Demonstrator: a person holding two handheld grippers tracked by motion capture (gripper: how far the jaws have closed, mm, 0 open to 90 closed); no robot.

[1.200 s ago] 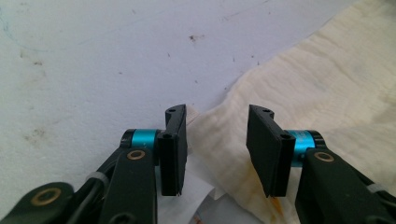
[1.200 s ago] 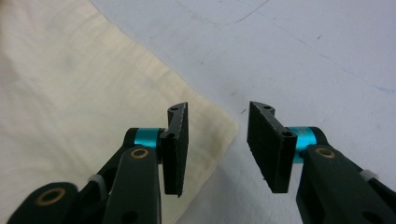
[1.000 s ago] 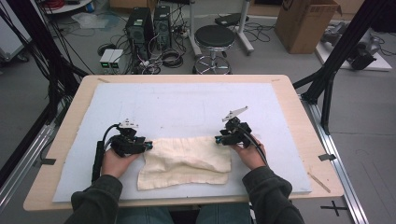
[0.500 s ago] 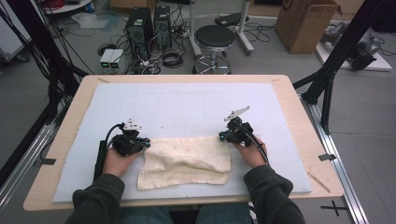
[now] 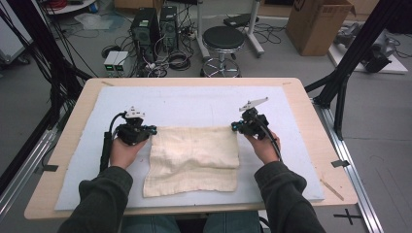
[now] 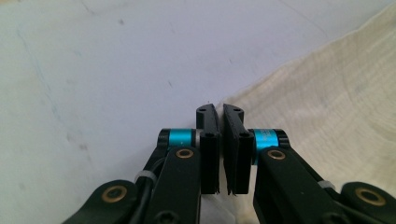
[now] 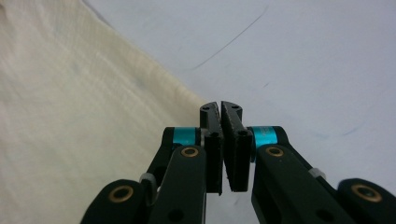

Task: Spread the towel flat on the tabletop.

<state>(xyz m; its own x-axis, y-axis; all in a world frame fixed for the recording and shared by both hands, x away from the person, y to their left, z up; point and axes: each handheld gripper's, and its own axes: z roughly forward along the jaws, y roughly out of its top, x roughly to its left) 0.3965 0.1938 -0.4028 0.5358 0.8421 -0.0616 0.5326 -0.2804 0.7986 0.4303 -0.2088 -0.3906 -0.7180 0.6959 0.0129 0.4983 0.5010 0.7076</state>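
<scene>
In the high view a cream cloth [image 5: 193,160] is seen held at its two far corners, on a white mat [image 5: 194,104]. The left gripper [image 6: 220,112] and right gripper [image 7: 221,108] are shown up close with jaws just closed, each pinching a cloth corner

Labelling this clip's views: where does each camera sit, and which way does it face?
High view: above the person's table edge, looking forward and down; both forearms, left gripper, right gripper, cloth.
Left gripper view: on the left gripper, facing its shut jaws pinching a cloth corner.
Right gripper view: on the right gripper, likewise at the cloth.
Shared: cloth, white mat.
</scene>
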